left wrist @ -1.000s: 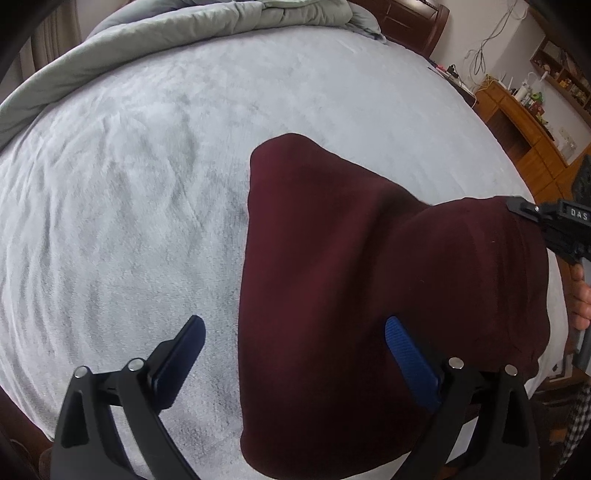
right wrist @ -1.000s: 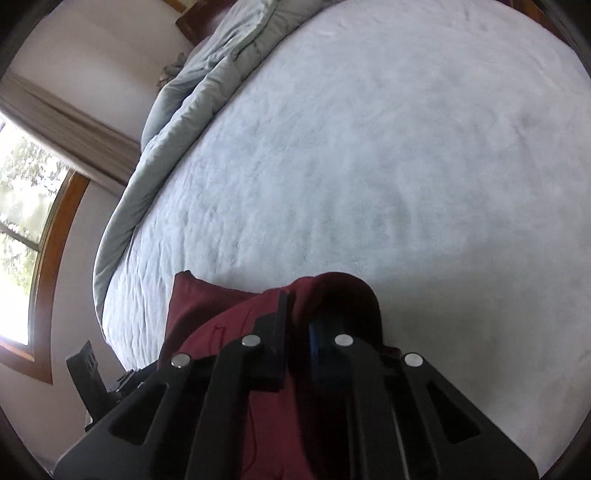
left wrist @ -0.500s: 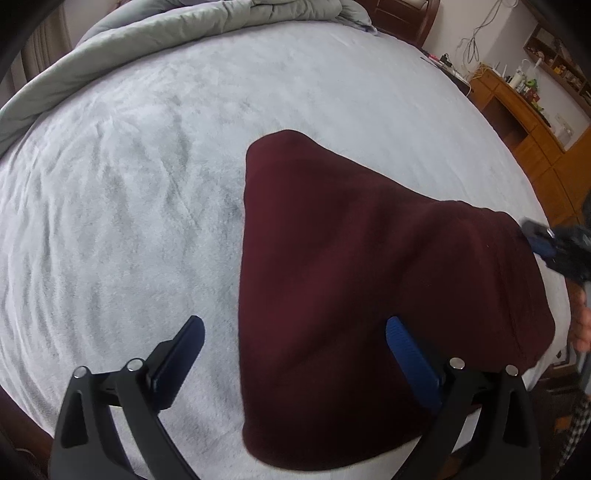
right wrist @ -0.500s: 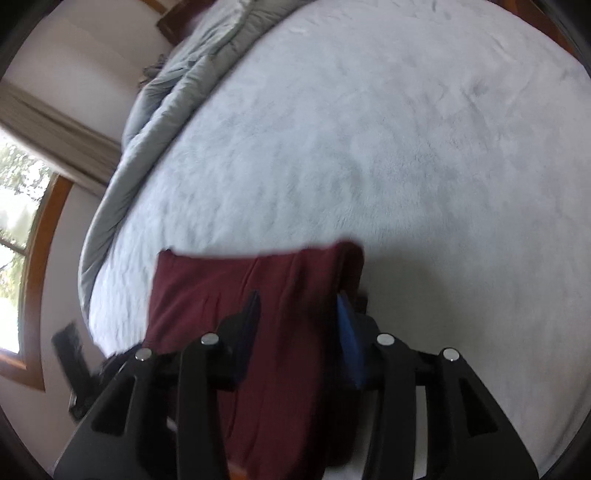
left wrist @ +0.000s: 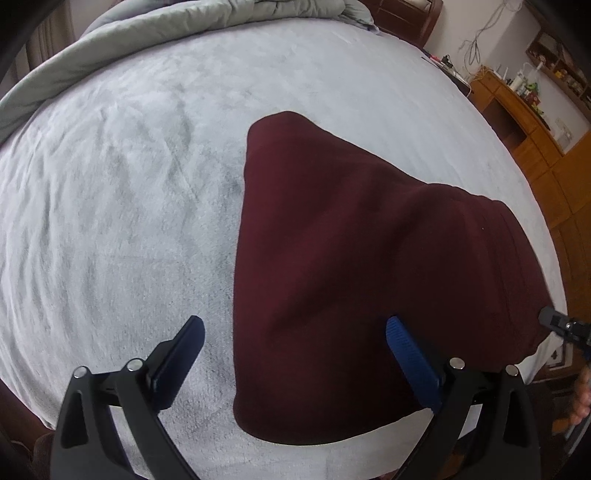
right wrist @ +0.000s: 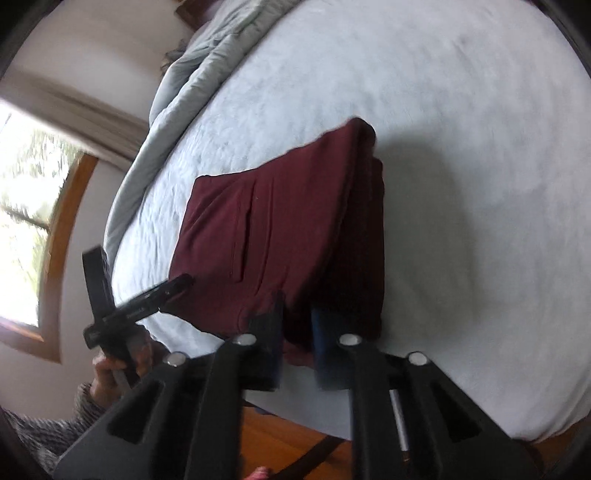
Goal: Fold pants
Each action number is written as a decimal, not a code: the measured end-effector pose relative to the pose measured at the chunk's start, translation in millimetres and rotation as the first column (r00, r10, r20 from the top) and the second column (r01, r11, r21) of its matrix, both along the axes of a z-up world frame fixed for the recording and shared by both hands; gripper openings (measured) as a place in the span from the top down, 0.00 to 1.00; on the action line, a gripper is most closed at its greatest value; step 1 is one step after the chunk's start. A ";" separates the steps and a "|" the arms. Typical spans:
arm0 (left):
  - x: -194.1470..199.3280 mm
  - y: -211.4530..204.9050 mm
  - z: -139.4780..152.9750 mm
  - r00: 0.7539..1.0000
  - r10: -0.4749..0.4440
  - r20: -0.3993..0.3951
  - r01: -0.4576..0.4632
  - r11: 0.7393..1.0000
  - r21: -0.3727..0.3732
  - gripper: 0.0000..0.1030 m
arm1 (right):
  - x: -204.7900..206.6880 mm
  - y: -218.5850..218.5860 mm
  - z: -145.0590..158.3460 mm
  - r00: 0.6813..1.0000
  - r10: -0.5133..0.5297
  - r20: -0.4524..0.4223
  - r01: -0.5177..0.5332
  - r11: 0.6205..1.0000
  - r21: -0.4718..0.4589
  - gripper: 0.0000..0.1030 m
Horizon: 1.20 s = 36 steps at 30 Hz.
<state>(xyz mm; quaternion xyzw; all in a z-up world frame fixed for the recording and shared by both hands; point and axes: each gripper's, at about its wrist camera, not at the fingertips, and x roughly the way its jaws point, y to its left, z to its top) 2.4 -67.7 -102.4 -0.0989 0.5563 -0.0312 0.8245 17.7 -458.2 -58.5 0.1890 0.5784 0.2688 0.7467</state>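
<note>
Left wrist view shows the maroon pants [left wrist: 351,277] lying folded on the pale grey bed [left wrist: 129,203], toward the near right part of the mattress, with one corner pointing up toward the headboard side and the lower edge close to the bed's near edge. From the right wrist view the pants [right wrist: 266,229] read as a stacked rectangle with a pocket seam on the top layer and a thicker folded edge along the right side, casting a shadow on the bed [right wrist: 461,166]. The right tongs [right wrist: 297,347] sit at the near edge of the pants with their jaws narrowly apart and a bit of maroon fabric between the tips; whether they pinch the cloth or only straddle it cannot be told through the blur. The left tongs [left wrist: 295,343] are spread wide and hold nothing, one finger over bare bedding and the other over the pants. In the right wrist view the left tongs [right wrist: 162,291] appear by the left corner of the pants, gripped by the person's hand [right wrist: 118,365]. A rumpled grey duvet [left wrist: 184,22] lies along the far side of the bed, and a wooden cabinet [left wrist: 528,122] stands off to the right.
</note>
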 end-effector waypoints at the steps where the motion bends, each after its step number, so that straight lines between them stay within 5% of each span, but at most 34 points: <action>1: -0.4 -0.5 -0.2 1.000 -0.003 0.001 0.003 1.000 0.002 0.04 | 1.7 1.0 5.0 1.000 0.001 0.000 -0.001 1.000 0.018 0.90; 5: 0.1 -1.5 0.4 1.000 -0.004 0.002 0.004 1.000 -0.023 0.04 | -1.2 -2.5 18.3 1.000 0.025 0.010 -0.025 1.000 -0.017 0.91; 8: 2.9 -1.9 -5.4 1.000 -0.010 -0.024 0.009 0.999 -0.040 0.04 | 1.0 2.6 -19.2 0.997 0.032 -0.073 -0.041 0.992 -0.123 0.91; 21: 12.6 18.0 -16.9 0.997 -0.025 -0.071 0.013 0.985 -0.170 0.04 | -3.0 -2.4 -23.9 0.998 0.020 -0.055 -0.025 0.996 -0.082 0.90; 27: 14.1 -4.1 -18.6 0.996 -0.073 -0.055 0.066 0.990 -0.124 0.04 | -4.1 -6.1 -21.7 0.999 0.013 -0.039 -0.016 0.997 -0.072 0.88; 30: 13.8 -12.3 -15.3 0.996 -0.075 -0.048 0.070 0.992 -0.103 0.06 | -2.3 -5.7 -17.5 1.000 0.023 -0.021 -0.024 0.996 -0.083 0.77; 34: 13.3 -14.9 -12.0 0.995 -0.085 -0.053 0.080 0.993 -0.090 0.06 | 2.0 -9.9 -6.0 1.000 0.013 0.023 -0.011 0.997 -0.076 0.45; 36: 13.3 -16.0 -11.1 0.994 -0.095 -0.057 0.090 0.992 -0.084 0.06 | 5.9 -11.9 -1.0 0.999 0.003 0.039 -0.002 0.999 -0.032 0.40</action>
